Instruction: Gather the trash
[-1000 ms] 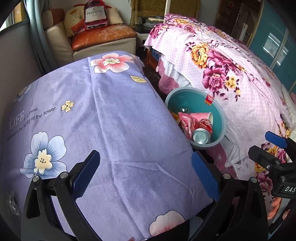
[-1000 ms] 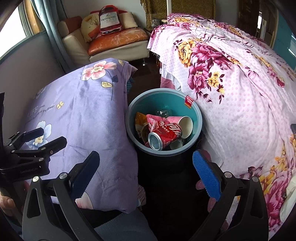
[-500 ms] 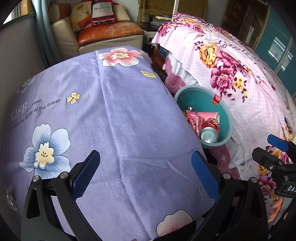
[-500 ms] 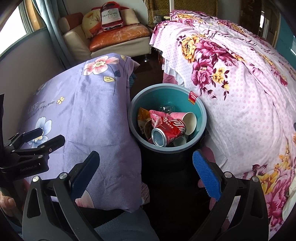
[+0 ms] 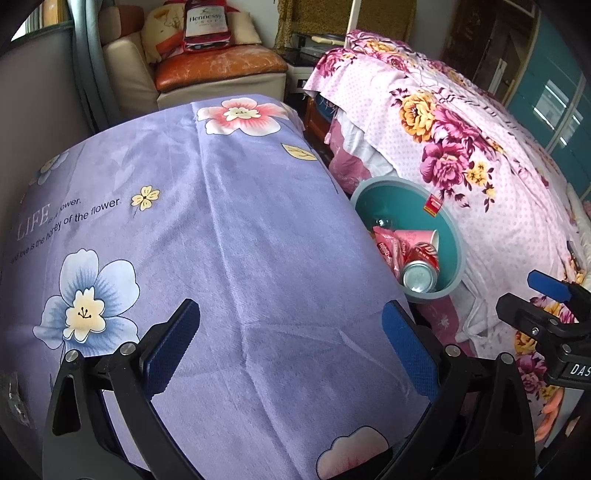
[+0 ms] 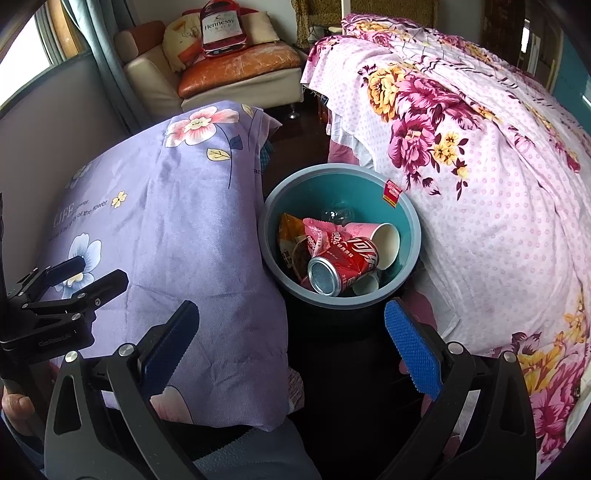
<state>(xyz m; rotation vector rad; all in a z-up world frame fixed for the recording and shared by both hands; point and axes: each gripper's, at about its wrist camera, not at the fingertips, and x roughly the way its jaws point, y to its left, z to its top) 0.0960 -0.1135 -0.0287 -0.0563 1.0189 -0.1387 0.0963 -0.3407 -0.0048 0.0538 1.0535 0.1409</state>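
The left gripper (image 5: 291,347) is hanging over a purple flower cloth (image 5: 221,240) that is filling most of the left wrist view. Its two blue fingers are standing wide apart, and nothing is sitting between them.

The right gripper (image 6: 291,347) is also staying wide apart and is holding nothing. It is pointing at the teal trash bin (image 6: 410,221), which is sitting in the middle of the right wrist view. In the left wrist view the same bin (image 5: 452,236) is showing at the middle right, squeezed between the purple cloth and the pink flower bedspread (image 5: 480,147).

The trash is lying inside the bin. A red soda can (image 6: 341,264) is lying on its side on top, with its silver end facing the camera. A pink paper cup (image 6: 376,238) is lying just beside it, touching it. A pink snack wrapper (image 6: 319,232) and an orange snack bag (image 6: 290,230) are sitting on the left part of the pile.

At the top of both views, a big bottle-shaped pillow (image 6: 221,27) is leaning on a cream armchair (image 6: 236,70).
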